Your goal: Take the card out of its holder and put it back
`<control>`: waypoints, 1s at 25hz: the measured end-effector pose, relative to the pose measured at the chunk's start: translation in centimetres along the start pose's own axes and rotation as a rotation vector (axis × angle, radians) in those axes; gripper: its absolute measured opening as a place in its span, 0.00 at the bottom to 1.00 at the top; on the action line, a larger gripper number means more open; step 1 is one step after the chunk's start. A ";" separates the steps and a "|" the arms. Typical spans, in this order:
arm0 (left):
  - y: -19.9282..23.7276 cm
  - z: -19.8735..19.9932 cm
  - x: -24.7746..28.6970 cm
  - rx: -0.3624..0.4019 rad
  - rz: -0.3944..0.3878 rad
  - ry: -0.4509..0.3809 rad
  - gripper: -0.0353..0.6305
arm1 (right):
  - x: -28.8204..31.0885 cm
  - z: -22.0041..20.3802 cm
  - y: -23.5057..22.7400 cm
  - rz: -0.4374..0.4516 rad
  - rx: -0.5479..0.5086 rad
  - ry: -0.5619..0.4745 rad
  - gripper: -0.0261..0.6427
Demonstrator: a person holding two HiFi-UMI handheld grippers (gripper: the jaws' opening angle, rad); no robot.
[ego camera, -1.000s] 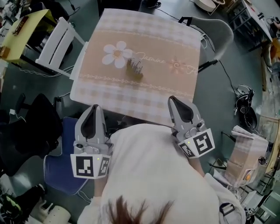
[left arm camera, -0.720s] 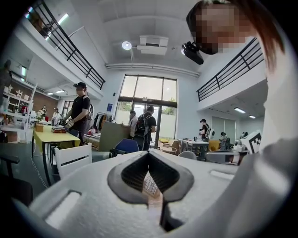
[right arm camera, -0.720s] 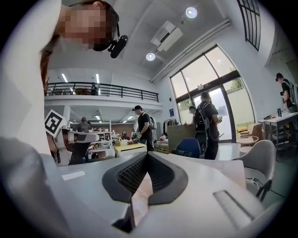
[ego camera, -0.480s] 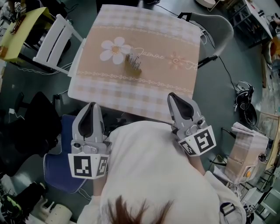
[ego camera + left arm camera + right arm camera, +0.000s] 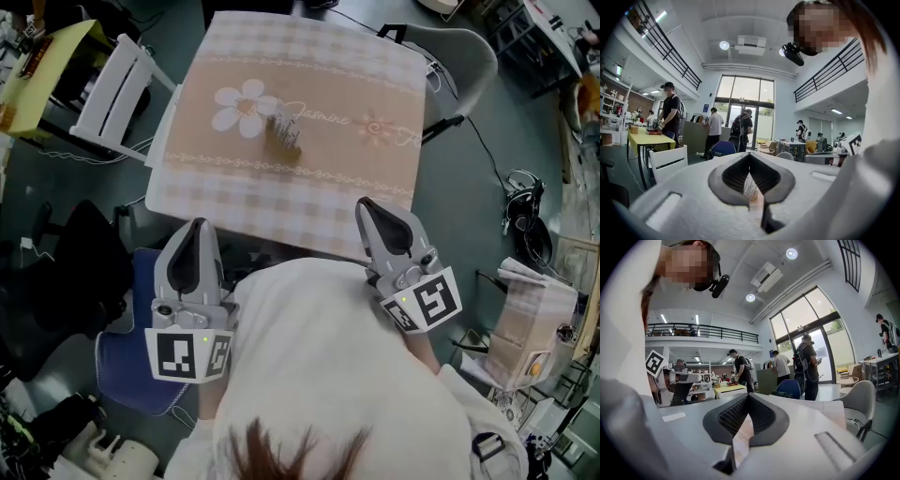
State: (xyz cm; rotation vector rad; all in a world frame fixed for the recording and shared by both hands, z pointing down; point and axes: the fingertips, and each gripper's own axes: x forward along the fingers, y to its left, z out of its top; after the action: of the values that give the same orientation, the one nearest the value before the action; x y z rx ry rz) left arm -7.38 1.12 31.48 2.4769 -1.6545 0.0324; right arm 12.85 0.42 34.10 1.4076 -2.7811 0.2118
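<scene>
A small wire holder with a card (image 5: 284, 139) standing in it sits in the middle of the table's checked cloth (image 5: 309, 202), next to a printed white flower. Both grippers are held close to my body at the table's near edge, well short of the holder. The left gripper (image 5: 197, 227) is shut and holds nothing; it is below the cloth's near left corner. The right gripper (image 5: 367, 206) is also shut and empty, its tip over the cloth's near edge. In the left gripper view the shut gripper (image 5: 750, 155) points across the table, as does the right gripper (image 5: 748, 397) in its own view.
A white slatted chair (image 5: 112, 89) and a yellow table (image 5: 42, 70) stand to the table's left. A grey chair (image 5: 464, 56) is at its far right, a blue chair (image 5: 127, 347) by my left side. Cables and bags lie on the floor at right. Several people stand far off.
The table sits a little higher and further left in the head view. Both grippers stay shut and almost where they were at the near edge.
</scene>
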 end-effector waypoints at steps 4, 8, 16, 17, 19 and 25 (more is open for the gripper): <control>0.0 0.1 -0.1 0.002 -0.003 -0.005 0.05 | 0.3 0.0 0.3 0.010 -0.004 0.002 0.04; 0.2 0.0 -0.3 0.000 0.002 -0.001 0.05 | 0.5 0.0 0.5 0.020 -0.006 0.008 0.04; 0.4 0.0 -0.3 -0.007 0.005 0.000 0.05 | 1.2 -0.2 0.9 0.035 -0.018 0.024 0.04; 0.3 0.0 -0.3 -0.008 0.003 0.000 0.05 | 1.2 -0.2 1.0 0.036 -0.018 0.026 0.04; 0.3 0.0 -0.2 -0.008 0.000 0.000 0.05 | 1.2 -0.2 1.0 0.035 -0.017 0.025 0.04; 0.2 -0.1 -0.1 -0.009 -0.005 0.002 0.05 | 1.2 -0.3 0.9 0.029 -0.012 0.027 0.04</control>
State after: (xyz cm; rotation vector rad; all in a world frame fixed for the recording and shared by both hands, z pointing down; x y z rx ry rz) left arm -7.60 1.13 31.55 2.4734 -1.6439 0.0260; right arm 11.46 0.02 34.34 1.3522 -2.7783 0.2130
